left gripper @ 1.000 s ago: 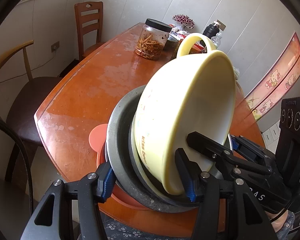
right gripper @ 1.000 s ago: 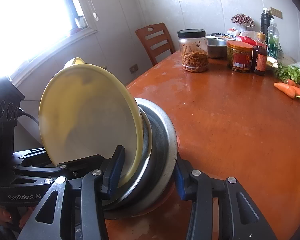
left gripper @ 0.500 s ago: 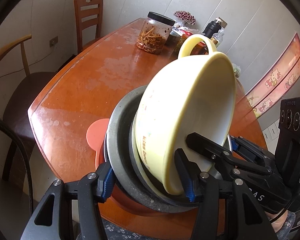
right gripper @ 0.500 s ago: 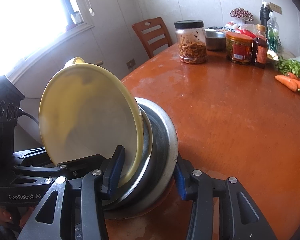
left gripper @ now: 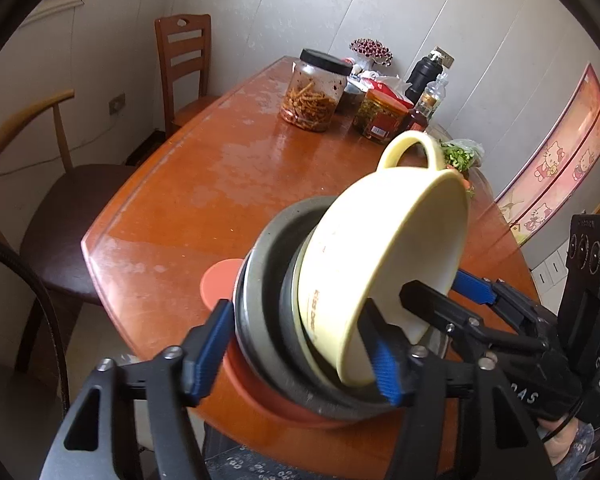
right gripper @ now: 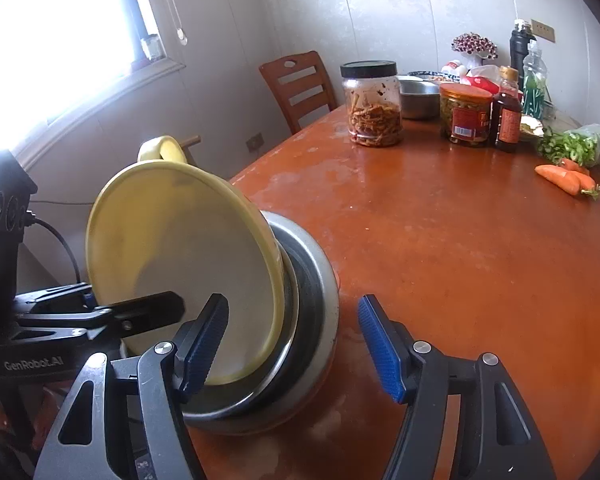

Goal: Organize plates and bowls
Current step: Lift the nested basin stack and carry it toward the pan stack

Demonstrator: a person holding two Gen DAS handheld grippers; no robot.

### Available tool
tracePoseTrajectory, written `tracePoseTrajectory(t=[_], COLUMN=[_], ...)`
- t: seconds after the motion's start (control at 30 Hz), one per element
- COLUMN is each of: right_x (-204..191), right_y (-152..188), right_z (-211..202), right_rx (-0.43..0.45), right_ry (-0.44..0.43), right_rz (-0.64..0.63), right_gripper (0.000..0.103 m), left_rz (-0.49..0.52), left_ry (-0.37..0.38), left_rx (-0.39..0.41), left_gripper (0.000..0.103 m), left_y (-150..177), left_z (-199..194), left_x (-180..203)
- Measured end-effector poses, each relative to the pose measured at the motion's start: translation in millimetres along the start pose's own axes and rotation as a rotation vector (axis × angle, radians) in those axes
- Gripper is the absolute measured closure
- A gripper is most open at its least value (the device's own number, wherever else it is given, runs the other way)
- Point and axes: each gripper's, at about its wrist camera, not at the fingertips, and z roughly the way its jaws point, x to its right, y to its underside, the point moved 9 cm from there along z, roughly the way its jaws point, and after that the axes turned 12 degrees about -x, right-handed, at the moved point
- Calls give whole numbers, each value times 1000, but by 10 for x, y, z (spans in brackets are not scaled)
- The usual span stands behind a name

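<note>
Left wrist view: close behind left tool (left gripper: 300, 350), angled down across tabletop (left gripper: 204, 184) toward far wall. Right wrist view: close behind right tool (right gripper: 294, 342), angled likewise. Shared: yellow bowl (left gripper: 384, 280), metal plates (right gripper: 316, 320), snack jar (right gripper: 372, 104), wooden chair (left gripper: 184, 68).

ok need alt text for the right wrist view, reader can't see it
The right gripper has just opened around a tilted stack at the near table edge: a yellow bowl nested in metal bowls. Jars, bottles and carrots sit at the far end.

My left gripper (left gripper: 300, 354) and right gripper (right gripper: 294, 344) both angle downward, jaws just opened, pads gripping nothing
</note>
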Motion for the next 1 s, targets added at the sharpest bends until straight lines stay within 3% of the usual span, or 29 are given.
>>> tracePoseTrajectory(t=[0.27, 0.6, 1.0], right_x=[-7, 116, 293], right_y=[51, 288, 616], right_z=[-302, -532, -255], right_rx=[50, 72, -20], right_ry=[24, 79, 51], right_rz=[-18, -35, -16], right_gripper=[28, 27, 27], left_rz=[-7, 16, 15], left_ry=[-69, -192, -105], left_rx=[72, 35, -25], left_gripper=[31, 29, 30], left_y=[162, 396, 291], left_z=[-399, -372, 15], left_x=[-157, -512, -575])
